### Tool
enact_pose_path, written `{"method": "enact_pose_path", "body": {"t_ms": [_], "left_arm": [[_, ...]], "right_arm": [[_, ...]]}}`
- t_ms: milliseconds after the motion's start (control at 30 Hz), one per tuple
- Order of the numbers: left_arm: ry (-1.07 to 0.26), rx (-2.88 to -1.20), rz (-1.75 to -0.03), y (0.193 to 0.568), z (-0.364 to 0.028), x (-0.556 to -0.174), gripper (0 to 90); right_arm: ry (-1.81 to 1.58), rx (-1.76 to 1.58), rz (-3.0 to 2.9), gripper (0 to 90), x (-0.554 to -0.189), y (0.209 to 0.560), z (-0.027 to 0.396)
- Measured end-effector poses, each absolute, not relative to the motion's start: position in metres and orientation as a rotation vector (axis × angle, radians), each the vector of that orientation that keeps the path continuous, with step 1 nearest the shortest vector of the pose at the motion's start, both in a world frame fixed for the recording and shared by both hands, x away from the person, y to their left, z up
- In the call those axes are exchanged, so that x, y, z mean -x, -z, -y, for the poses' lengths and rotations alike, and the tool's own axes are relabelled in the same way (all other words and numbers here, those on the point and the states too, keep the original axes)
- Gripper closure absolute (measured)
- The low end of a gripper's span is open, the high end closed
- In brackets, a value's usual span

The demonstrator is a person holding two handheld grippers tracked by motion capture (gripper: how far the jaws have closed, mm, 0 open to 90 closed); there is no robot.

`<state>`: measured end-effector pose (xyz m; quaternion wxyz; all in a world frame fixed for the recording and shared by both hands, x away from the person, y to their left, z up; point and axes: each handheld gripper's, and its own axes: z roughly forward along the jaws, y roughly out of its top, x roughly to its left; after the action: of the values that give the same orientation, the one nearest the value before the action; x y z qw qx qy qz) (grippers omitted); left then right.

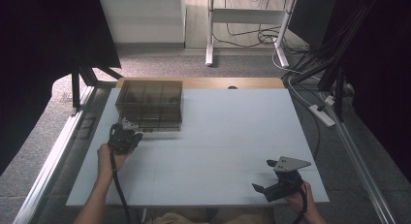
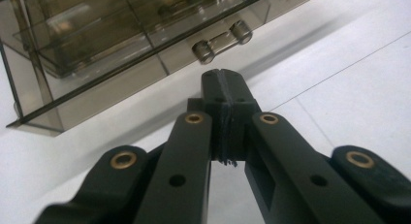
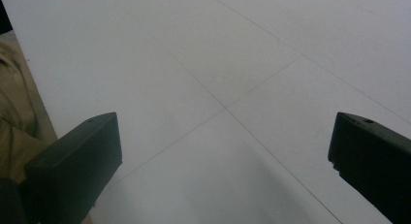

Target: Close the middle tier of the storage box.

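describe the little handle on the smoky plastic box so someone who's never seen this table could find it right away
On the white table, find the smoky see-through drawer box at the far left. Along its lower front edge, facing the person, sits the handle: a short clear bar between two round knobs, just beyond the shut left gripper. It is the one part that sticks out from the box's flat tinted walls.
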<state>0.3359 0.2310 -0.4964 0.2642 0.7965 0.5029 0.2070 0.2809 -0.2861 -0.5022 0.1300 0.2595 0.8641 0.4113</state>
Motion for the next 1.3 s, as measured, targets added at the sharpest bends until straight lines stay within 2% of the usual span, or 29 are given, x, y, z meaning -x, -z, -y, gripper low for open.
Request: {"method": "enact_pose_path", "body": {"t_ms": [633, 1300], "left_arm": [[-0.570, -2.172, -1.456, 0.510, -0.236, -0.344, 90.0], [-0.640, -2.134, -1.479, 0.516, -0.232, -0.354, 90.0]], "right_arm": [[-1.189, -0.745, -2.519, 0.0, -0.281, 0.502, 0.283], [-1.188, -0.742, -2.523, 0.0, -0.282, 0.503, 0.281]]}}
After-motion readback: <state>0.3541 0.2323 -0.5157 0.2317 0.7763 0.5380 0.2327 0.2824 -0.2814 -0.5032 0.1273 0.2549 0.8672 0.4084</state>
